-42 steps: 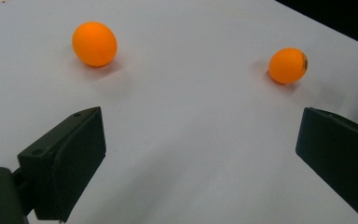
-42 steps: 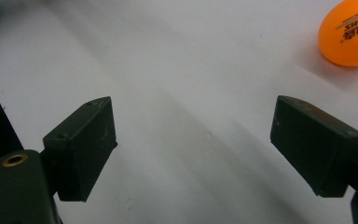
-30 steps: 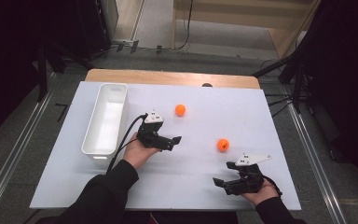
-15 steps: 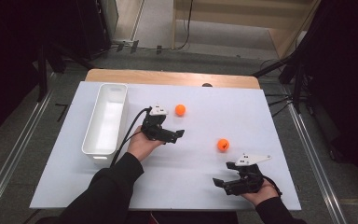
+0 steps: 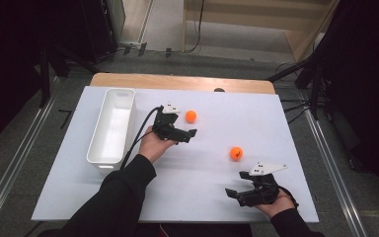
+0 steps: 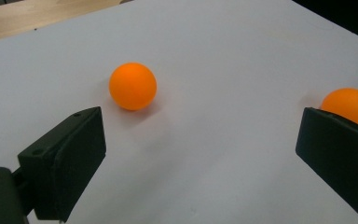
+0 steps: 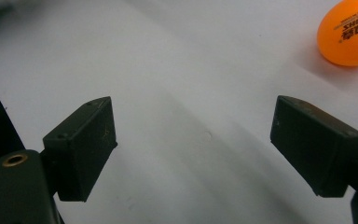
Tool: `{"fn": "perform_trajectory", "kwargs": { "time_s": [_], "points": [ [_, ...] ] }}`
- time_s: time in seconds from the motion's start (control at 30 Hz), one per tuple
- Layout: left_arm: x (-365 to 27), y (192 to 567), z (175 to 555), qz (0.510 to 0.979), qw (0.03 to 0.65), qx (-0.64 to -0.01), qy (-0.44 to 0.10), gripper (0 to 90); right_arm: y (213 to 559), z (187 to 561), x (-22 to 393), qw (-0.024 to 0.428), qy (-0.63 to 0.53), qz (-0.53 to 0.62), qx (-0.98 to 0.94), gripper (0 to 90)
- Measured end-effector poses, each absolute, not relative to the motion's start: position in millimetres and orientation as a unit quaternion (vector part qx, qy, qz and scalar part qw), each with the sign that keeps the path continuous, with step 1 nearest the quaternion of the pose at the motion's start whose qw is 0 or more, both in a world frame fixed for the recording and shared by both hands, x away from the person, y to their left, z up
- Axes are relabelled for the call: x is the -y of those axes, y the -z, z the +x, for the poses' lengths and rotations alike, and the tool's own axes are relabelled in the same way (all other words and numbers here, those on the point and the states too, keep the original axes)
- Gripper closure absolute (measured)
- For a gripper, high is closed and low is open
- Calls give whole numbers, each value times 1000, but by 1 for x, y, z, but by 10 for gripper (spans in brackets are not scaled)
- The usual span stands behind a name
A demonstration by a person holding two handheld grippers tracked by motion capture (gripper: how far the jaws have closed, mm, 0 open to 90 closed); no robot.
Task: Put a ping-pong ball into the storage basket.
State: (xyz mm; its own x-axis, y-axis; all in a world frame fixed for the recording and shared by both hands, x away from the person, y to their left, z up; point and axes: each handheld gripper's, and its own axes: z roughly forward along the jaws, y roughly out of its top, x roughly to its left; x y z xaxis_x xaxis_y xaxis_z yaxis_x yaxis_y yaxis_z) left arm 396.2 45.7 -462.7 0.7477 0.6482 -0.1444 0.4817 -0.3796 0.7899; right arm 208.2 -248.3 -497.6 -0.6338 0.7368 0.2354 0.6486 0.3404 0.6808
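Two orange balls lie on the white table: one at the back middle, one right of centre. My left gripper is open, its jaws pointing right, just in front of the back ball. In the left gripper view that ball lies beyond the left jaw, and the other ball peeks over the right jaw. My right gripper rests open near the front right edge. In its own view nothing lies between the jaws, and a printed orange ball sits at the upper right.
A long white bin stands empty at the table's left, close beside the left forearm. A wooden strip runs along the far edge. A black cable trails from the left gripper toward the front.
The left gripper has moved away from me and slightly right, closer to the back ball. The right gripper and both balls have stayed put.
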Motion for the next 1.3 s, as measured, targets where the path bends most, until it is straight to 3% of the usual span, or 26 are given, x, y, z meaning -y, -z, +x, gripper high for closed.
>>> {"fn": "perform_trajectory", "kwargs": {
  "time_s": [1.23, 1.3],
  "points": [
    [-17, 469, 442, 819, 427, -362, -130, 20, 498, 208, 249, 56, -387, 425, -817, 128],
    [-18, 470, 446, 810, 435, -371, -129, 53, 498, 208, 249, 55, -387, 425, -816, 128]
  ]
}}
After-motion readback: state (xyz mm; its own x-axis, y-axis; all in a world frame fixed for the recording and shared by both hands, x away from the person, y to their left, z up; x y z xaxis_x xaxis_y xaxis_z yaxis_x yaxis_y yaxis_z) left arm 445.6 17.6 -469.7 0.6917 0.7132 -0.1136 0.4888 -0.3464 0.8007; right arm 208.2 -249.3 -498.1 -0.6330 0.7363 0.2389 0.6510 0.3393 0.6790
